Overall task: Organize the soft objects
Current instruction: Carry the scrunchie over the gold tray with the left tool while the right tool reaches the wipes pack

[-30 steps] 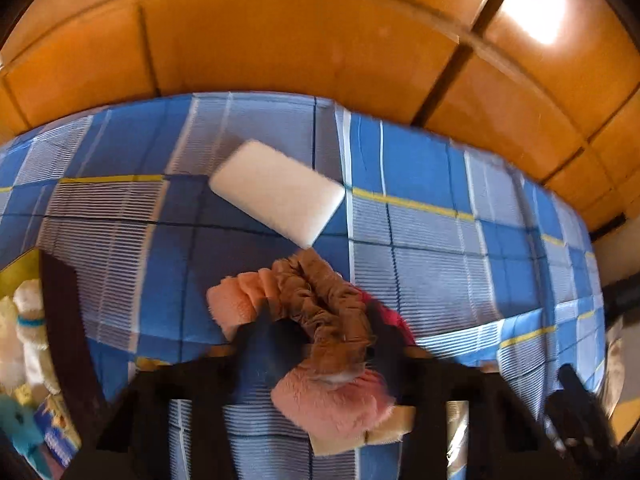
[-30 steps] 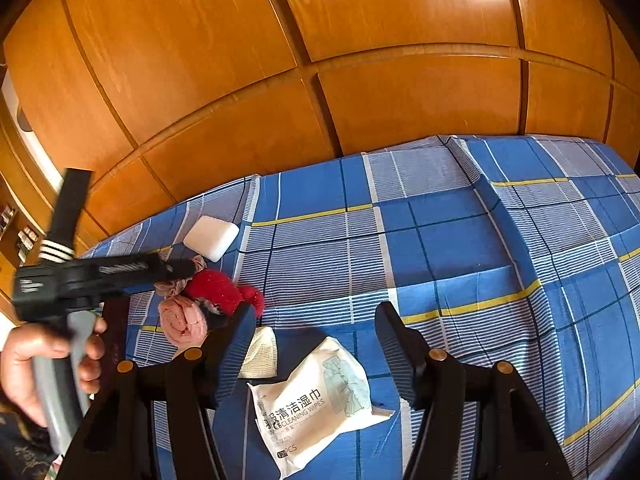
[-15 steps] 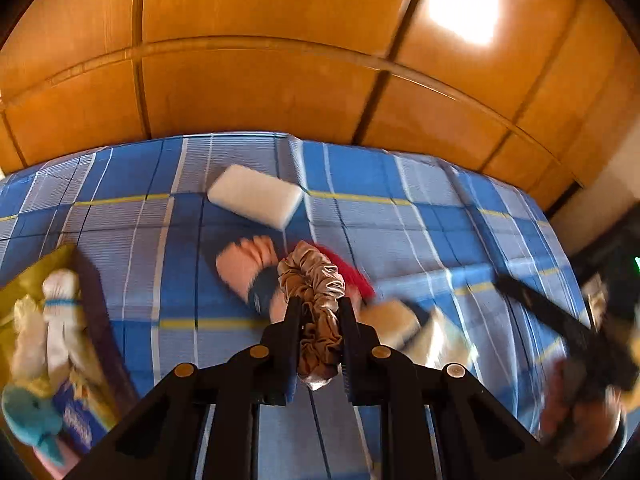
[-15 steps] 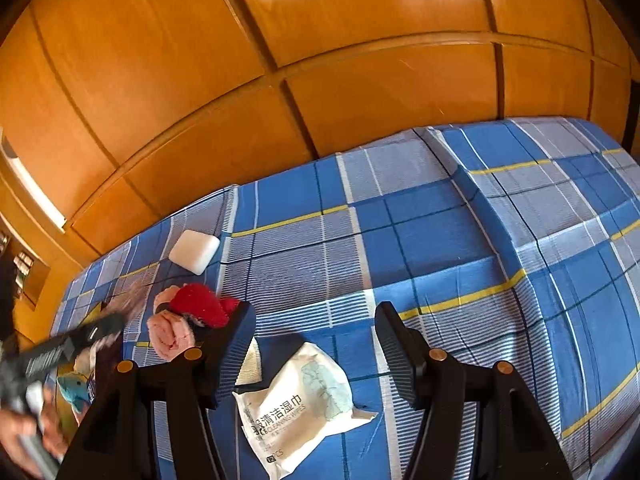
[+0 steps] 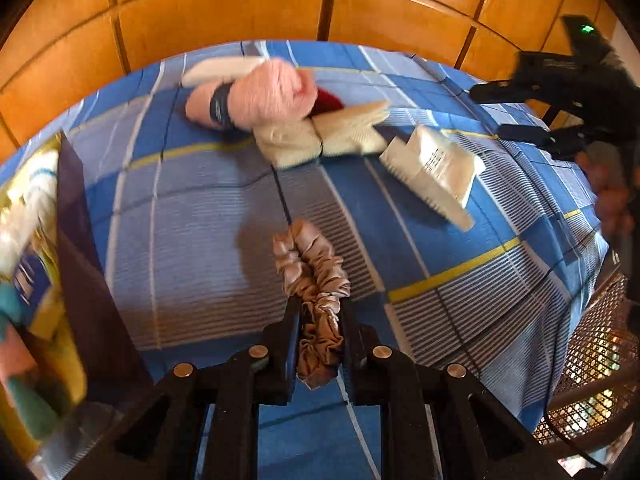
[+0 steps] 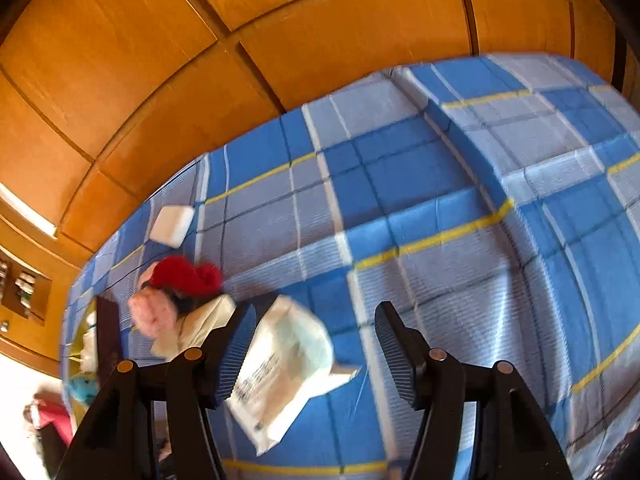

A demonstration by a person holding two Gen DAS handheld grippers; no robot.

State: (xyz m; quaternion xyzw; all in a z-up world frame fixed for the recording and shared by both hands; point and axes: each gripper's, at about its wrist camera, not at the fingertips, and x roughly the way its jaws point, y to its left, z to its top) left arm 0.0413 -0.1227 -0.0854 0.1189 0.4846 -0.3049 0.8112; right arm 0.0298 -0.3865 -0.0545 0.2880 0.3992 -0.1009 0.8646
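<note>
box – plush toys, scrunchie gripped

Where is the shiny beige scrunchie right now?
In the left wrist view, the shiny beige satin scrunchie is pinched in the left gripper, lifted over the blue checked bedspread.

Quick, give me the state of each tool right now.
Left tool: closed on the beige satin scrunchie.
Right tool: open, holding nothing; the wipes packet lies on the bed below it.
</note>
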